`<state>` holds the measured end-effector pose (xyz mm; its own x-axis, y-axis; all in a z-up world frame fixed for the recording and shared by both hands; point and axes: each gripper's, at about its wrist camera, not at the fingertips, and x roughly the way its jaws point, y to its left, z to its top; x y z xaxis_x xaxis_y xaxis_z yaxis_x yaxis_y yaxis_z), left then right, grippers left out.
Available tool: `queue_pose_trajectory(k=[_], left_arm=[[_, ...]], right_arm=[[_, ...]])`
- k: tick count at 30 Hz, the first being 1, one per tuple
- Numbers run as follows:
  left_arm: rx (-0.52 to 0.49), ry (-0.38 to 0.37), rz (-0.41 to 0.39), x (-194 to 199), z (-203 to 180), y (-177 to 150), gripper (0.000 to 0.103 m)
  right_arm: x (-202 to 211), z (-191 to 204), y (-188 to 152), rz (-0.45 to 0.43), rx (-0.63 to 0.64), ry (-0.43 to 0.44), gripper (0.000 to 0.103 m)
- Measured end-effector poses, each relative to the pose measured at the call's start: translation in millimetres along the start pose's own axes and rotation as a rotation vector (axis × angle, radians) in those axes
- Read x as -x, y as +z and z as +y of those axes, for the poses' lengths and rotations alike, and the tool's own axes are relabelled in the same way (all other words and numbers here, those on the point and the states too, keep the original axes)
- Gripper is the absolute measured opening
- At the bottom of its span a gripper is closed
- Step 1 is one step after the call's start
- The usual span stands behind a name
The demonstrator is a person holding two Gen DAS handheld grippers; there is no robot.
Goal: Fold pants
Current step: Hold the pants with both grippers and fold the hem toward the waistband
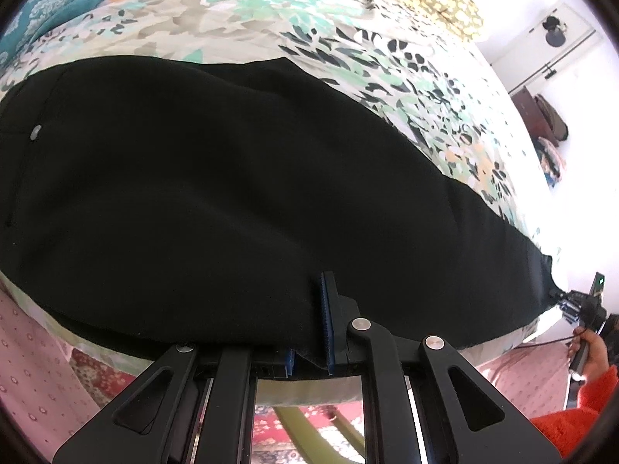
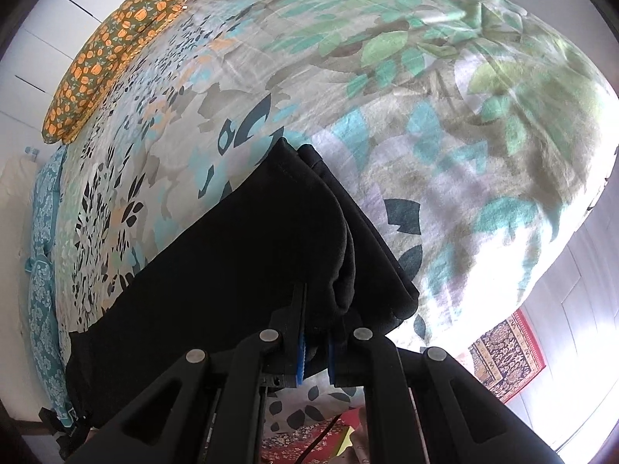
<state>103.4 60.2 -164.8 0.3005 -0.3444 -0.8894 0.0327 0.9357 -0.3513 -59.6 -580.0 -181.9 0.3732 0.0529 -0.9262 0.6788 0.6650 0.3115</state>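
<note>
Now both hand-held grippers — left (image 1: 309, 332), right (image 2: 315, 342) — pinch the black pants (image 1: 193, 201) on the bedspread (image 2: 445, 147).

The bed (image 1: 348, 38) is covered with a pale sheet printed in green, teal and dark leaves. Directly on it lie the black pants (image 1: 193, 193), spread flat ahead of the left fingers (image 1: 327, 309) and reaching off to their right along the bed's near edge. Ahead of the right fingers (image 2: 300, 321) the pant legs lie stacked, their hems pointing away from the fingers. Far beyond the fingers, at the bed's far side, rests an olive pillow (image 2: 112, 50) with orange print, and a teal patterned cloth (image 2: 42, 270) lies well left of the right fingers.
</note>
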Motion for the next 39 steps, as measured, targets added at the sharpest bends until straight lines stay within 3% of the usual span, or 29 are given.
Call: queue_pose_trajectory(k=[15, 23, 26, 28, 29, 30, 34, 38, 39], left_arm=[[-0.075, 0.097, 0.070, -12, -9, -11, 0.010], [-0.080, 0.105, 0.085, -17, -10, -11, 0.011], [-0.050, 0.109, 0.082, -12, -4, -12, 0.028], [-0.013, 0.107, 0.068, -7, 4, -11, 0.052], [0.008, 0.106, 0.059, -5, 9, -11, 0.053], [0.038, 0.104, 0.051, -3, 16, -10, 0.053], [0.149, 0.093, 0.026, 7, 40, -8, 0.053], [0.208, 0.104, -0.008, 15, 54, -9, 0.047], [0.216, 0.104, -0.013, 16, 58, -10, 0.034]], right_arm=[[-1, 0, -1, -0.008, -0.026, -0.003, 0.009], [-2, 3, -1, -0.014, -0.020, -0.020, 0.009], [0, 4, -1, -0.025, -0.022, -0.012, 0.010], [3, 3, -2, -0.036, -0.020, 0.002, 0.011], [4, 2, -3, -0.041, -0.021, 0.013, 0.012], [5, 1, -3, -0.043, -0.022, 0.020, 0.013], [9, -3, -6, -0.045, -0.030, 0.035, 0.043], [15, -12, -9, -0.062, -0.068, 0.063, 0.044], [15, -14, -9, -0.064, -0.079, 0.071, 0.044]])
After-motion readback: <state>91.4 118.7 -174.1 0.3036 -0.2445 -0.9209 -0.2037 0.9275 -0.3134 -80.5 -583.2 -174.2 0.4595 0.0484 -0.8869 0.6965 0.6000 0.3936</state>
